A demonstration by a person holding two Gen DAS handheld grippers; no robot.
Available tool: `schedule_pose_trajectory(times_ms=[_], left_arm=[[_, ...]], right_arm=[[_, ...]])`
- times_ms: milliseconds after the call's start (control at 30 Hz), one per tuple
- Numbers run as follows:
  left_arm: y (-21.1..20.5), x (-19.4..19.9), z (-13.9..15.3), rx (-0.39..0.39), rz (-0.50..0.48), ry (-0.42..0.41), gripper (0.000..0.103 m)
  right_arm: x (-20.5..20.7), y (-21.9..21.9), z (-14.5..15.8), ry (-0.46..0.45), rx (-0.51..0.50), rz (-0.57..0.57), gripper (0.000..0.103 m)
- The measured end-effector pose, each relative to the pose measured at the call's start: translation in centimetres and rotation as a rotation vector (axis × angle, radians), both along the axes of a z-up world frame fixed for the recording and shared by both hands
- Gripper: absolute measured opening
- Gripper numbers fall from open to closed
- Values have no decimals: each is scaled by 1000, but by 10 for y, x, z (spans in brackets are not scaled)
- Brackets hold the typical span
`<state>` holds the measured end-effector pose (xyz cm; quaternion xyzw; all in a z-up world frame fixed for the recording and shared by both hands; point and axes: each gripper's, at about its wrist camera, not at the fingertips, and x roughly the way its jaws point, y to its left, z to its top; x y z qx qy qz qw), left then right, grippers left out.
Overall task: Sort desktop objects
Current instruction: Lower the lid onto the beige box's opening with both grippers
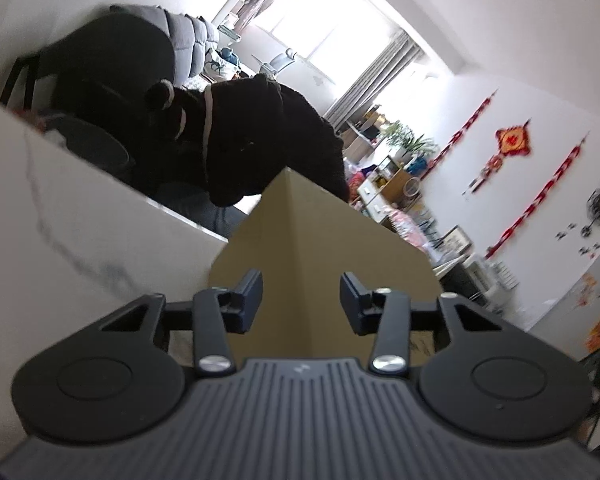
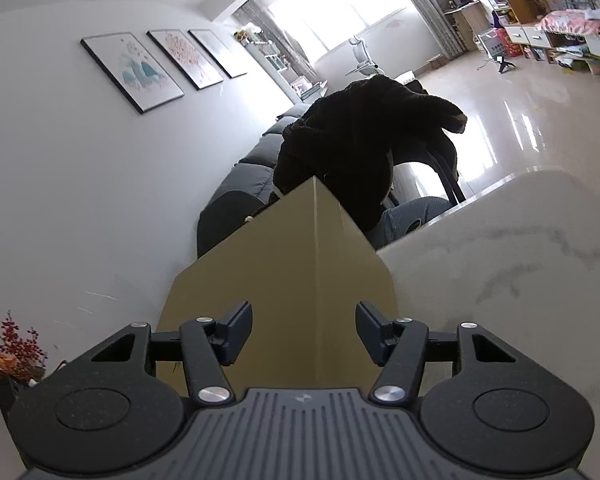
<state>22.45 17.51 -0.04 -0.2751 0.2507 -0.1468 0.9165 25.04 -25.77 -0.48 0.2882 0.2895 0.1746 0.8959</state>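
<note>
The left tongs (image 1: pixel 301 304) stand spread, nothing between the pads, and they point at the vertical corner edge of a brown cardboard box (image 1: pixel 320 240) that fills the middle of the left wrist view. The box stands on a white marbled counter (image 1: pixel 60 220), whose pale surface with grey veins runs off to the left of it. The right tongs (image 2: pixel 304 332) are likewise spread and hold nothing; they face another corner edge of the box (image 2: pixel 284 264), which rises just ahead of the fingertips, and the counter (image 2: pixel 500 260) shows to the right of it. In both views the box edge lies in line with the gap between the pads, but whether any pad touches the cardboard cannot be told. Beyond the box a dark fleecy garment (image 1: pixel 252 136) hangs over a chair; the right wrist view shows it (image 2: pixel 352 144) too, draped behind the box top. A grey sofa (image 2: pixel 252 164) runs along the wall under three framed prints (image 2: pixel 160 64). A bright window (image 1: pixel 332 12) lights the room from the far end, and red hangings (image 1: pixel 512 140) decorate the wall at the right in the left wrist view. A small arrangement of red berries (image 2: pixel 8 348) stands at the lower left of the right wrist view.
</note>
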Motion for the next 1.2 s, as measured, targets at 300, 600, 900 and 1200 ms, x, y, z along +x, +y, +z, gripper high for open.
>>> schedule_pose_trajectory(times_ms=[300,600,900,1200], left_arm=[[-8,36,12,123,-6,12,32],[-10,57,20,177,4,20,22],[-13,66,25,192,-3,3,22],[-13,66,26,186,-1,-24,23]], right_arm=[[66,10,17,14,-89,24,55],[117,25,26,4,-155,29,43],[136,27,11,7,-133,39,41],[135,21,5,-16,-108,43,43]])
